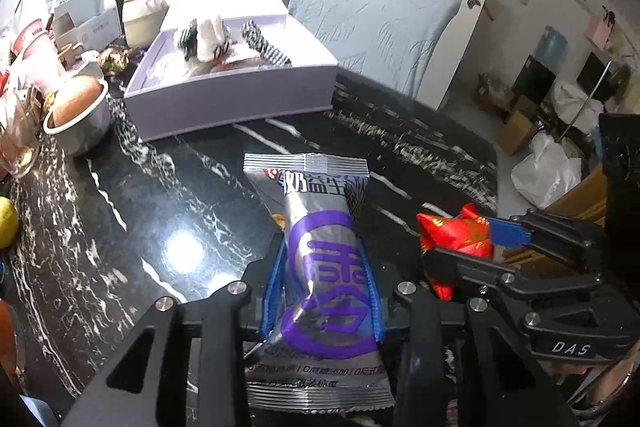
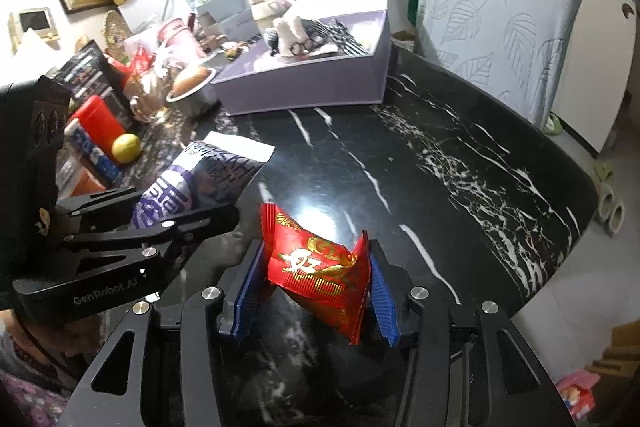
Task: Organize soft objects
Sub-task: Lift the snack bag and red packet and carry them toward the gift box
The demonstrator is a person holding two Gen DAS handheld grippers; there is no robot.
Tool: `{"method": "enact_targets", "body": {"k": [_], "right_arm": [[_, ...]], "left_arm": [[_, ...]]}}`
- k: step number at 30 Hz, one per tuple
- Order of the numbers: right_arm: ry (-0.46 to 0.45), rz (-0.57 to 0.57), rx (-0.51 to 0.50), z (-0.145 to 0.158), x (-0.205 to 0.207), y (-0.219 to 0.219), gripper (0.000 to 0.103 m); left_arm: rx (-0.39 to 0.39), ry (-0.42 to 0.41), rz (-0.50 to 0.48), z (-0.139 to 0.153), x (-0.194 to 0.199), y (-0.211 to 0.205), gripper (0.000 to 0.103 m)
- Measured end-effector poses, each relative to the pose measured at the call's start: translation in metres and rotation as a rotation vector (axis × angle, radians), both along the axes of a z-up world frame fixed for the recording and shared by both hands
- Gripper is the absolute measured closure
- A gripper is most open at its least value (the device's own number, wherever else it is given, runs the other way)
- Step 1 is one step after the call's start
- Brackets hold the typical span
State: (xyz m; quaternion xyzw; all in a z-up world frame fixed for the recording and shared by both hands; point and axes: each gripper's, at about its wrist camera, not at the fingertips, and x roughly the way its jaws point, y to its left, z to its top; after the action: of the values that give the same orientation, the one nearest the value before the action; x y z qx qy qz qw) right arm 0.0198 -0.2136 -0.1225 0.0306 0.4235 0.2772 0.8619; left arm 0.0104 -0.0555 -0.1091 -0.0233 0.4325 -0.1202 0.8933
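Note:
My left gripper (image 1: 322,283) is shut on a silver and purple snack packet (image 1: 320,227), held above the black marble table (image 1: 180,211). My right gripper (image 2: 316,287) is shut on a red and gold packet (image 2: 316,267), also above the table. Each gripper shows in the other view: the right one (image 1: 472,243) with the red packet (image 1: 456,235), the left one (image 2: 176,211) with the purple packet (image 2: 200,175). A lilac open box (image 1: 232,99) at the table's far side holds a white plush toy (image 1: 208,35) and striped soft pieces (image 1: 264,43); it also shows in the right wrist view (image 2: 304,87).
A metal bowl with a bun (image 1: 76,111) stands left of the box. Cups, cartons and jars crowd the far left. A lemon (image 2: 126,147) and a red tin (image 2: 100,123) lie at the left edge. A chair with a pale leaf-pattern cover (image 1: 380,19) stands behind the table.

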Motion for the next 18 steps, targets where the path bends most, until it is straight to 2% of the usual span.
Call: {"method": "enact_targets", "body": {"k": [7, 18], "right_arm": [[-0.065, 0.035, 0.038, 0.030, -0.002, 0.003, 0.054], [-0.257, 0.083, 0.086, 0.095, 0.008, 0.014, 0.054]], "left_arm": [[0.000, -0.086, 0.005, 0.034, -0.004, 0.007, 0.069], [0.018, -0.277, 0.052, 0.097, 0.008, 0.023, 0.069]]}}
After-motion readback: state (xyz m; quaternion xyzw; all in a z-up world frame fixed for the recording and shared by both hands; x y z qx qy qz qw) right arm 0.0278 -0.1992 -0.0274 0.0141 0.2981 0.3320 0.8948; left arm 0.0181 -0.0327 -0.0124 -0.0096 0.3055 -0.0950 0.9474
